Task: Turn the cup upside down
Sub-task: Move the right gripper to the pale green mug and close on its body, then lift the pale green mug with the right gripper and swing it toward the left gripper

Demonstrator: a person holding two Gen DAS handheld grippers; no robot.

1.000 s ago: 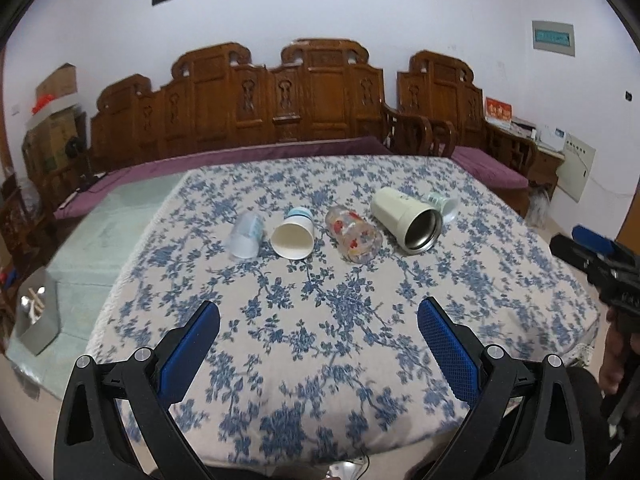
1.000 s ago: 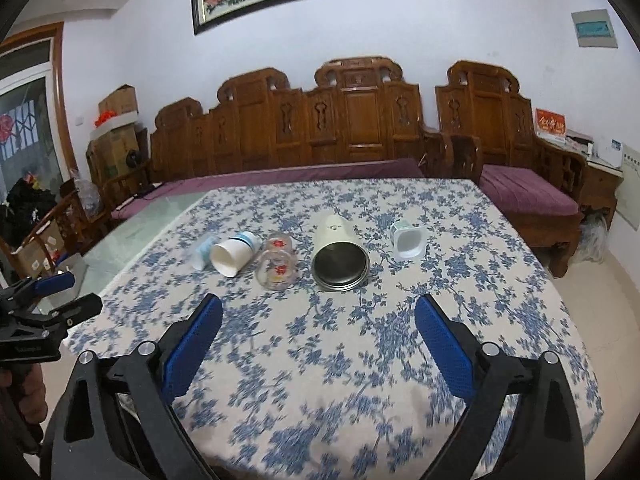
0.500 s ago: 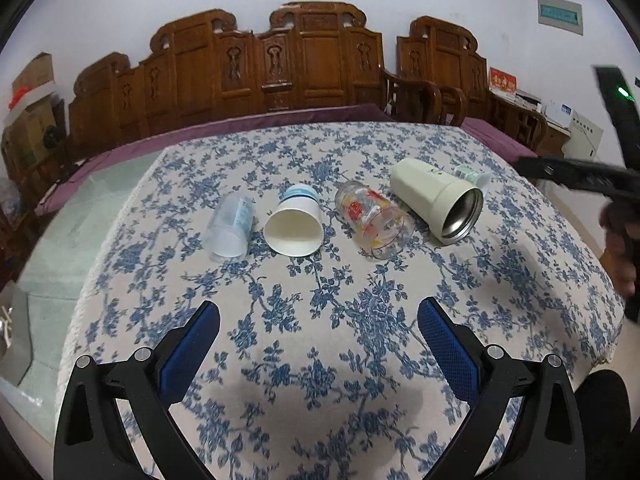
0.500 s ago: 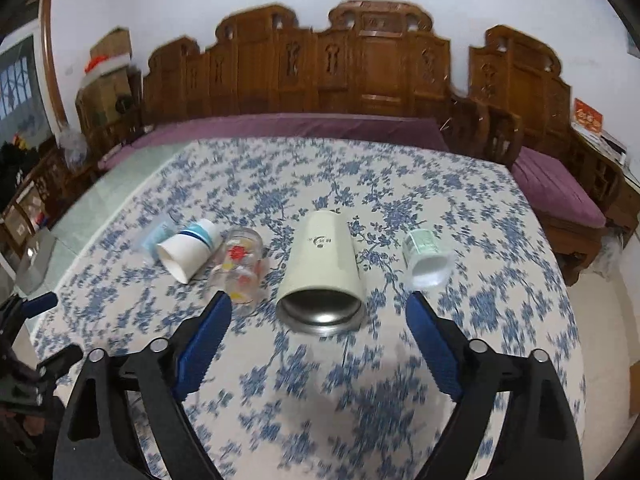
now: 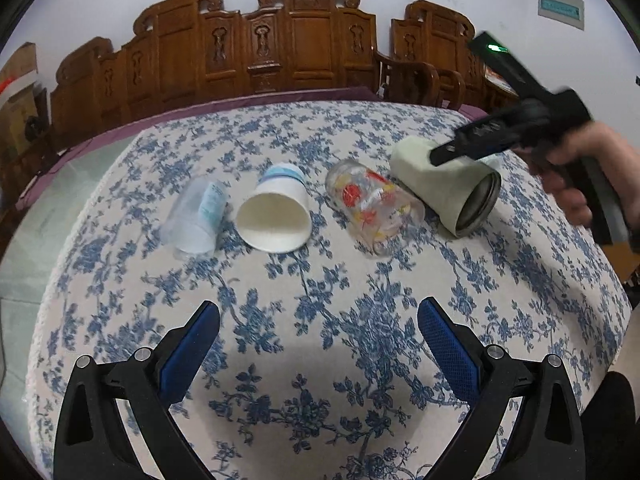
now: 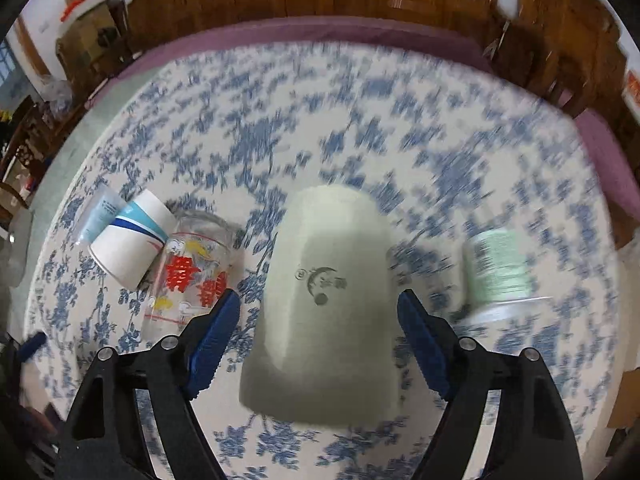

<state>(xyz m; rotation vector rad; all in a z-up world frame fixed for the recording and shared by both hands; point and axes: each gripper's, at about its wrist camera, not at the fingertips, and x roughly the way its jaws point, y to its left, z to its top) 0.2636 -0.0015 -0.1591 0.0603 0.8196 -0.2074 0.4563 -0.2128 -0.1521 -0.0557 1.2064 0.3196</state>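
Note:
Several cups lie on their sides in a row on the floral tablecloth (image 5: 320,340). A cream steel-lined tumbler (image 6: 324,312) (image 5: 444,188) lies with its mouth toward me. My right gripper (image 6: 320,308) is open, its blue pads on either side of the tumbler's body, not touching; in the left wrist view it hangs over the tumbler (image 5: 472,148). A printed glass (image 5: 372,208) (image 6: 188,280), a white paper cup (image 5: 276,212) (image 6: 128,244) and a clear plastic cup (image 5: 196,216) (image 6: 98,216) lie to the left. My left gripper (image 5: 320,344) is open and empty, short of the row.
A small pale green cup (image 6: 500,272) lies right of the tumbler. Carved wooden chairs (image 5: 280,44) and a purple cushioned bench (image 6: 320,32) stand behind the table. The table's near edge is just below my left gripper.
My right gripper has moved forward and down over the cream tumbler, which now sits between its open pads. My left gripper has edged closer to the row of cups.

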